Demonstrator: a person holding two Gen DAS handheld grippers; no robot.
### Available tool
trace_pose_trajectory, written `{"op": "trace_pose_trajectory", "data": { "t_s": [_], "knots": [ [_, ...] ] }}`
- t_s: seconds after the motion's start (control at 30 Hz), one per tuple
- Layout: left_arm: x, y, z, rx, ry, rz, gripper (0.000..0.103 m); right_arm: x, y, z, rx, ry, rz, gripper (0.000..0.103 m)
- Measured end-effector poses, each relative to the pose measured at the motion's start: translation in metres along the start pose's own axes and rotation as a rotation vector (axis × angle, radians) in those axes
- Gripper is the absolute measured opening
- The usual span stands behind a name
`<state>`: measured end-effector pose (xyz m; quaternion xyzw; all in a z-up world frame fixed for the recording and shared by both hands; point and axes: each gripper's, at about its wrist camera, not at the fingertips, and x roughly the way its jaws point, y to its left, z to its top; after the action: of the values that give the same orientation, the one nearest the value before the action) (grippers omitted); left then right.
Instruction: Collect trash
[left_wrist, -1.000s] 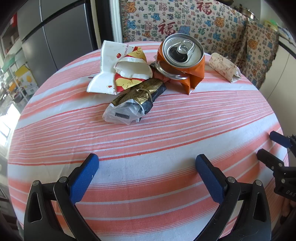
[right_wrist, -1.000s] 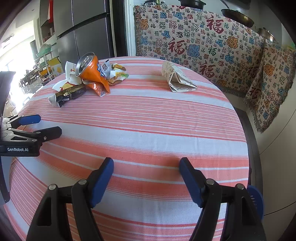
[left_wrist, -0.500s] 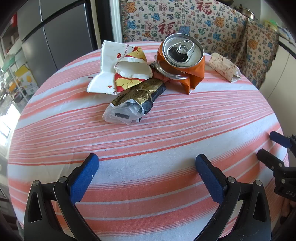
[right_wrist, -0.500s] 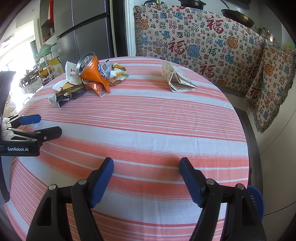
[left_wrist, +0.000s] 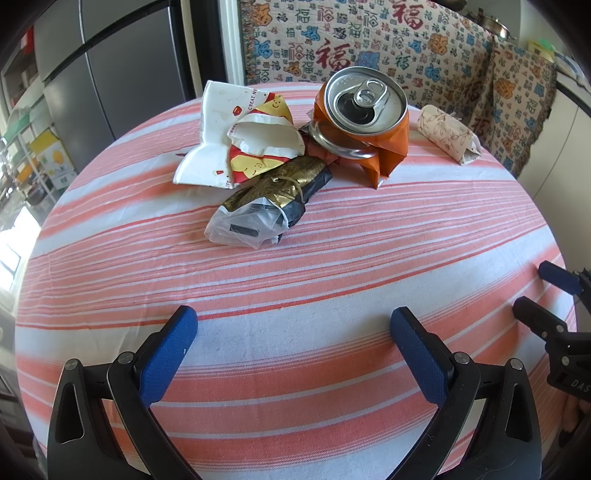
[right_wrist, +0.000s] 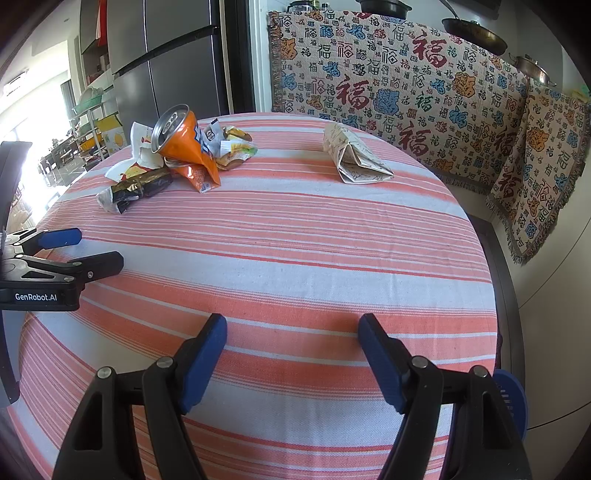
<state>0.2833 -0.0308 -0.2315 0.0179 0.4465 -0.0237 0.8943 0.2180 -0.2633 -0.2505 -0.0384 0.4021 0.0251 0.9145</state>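
A trash pile lies at the far side of the round striped table (left_wrist: 295, 280): a crushed orange can (left_wrist: 364, 118), a torn white paper wrapper (left_wrist: 236, 136) and a black-gold wrapper in clear plastic (left_wrist: 266, 206). The pile also shows in the right wrist view, with the can (right_wrist: 184, 142) at the far left. A folded patterned paper packet (left_wrist: 447, 133) (right_wrist: 352, 158) lies apart to the right. My left gripper (left_wrist: 293, 339) is open and empty, near the front edge. My right gripper (right_wrist: 291, 339) is open and empty, also near the front edge.
A patterned cloth (right_wrist: 388, 81) hangs behind the table. A grey refrigerator (left_wrist: 110, 74) stands at the back left. The right gripper shows at the right edge of the left wrist view (left_wrist: 546, 299); the left gripper shows at the left edge of the right wrist view (right_wrist: 88, 247).
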Motion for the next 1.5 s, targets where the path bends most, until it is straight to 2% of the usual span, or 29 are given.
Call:
{"op": "trace_pose_trajectory", "data": {
  "t_s": [1.17,1.27,1.37,1.5],
  "knots": [
    [0.000,0.002,-0.001,0.001,0.005,0.001,0.103,0.001,0.002,0.001,0.001,0.000,-0.002,0.076],
    [-0.004,0.005,0.001,0.050,0.068,-0.047,0.103,0.001,0.002,0.002,0.001,0.000,-0.002,0.076],
    [-0.017,0.024,0.012,-0.004,0.035,-0.169,0.102,0.002,0.003,0.002,0.001,0.000,-0.002,0.076],
    [-0.015,0.032,0.044,0.006,0.000,-0.156,0.102,0.002,0.003,0.002,-0.003,0.000,-0.002,0.077]
  ]
}}
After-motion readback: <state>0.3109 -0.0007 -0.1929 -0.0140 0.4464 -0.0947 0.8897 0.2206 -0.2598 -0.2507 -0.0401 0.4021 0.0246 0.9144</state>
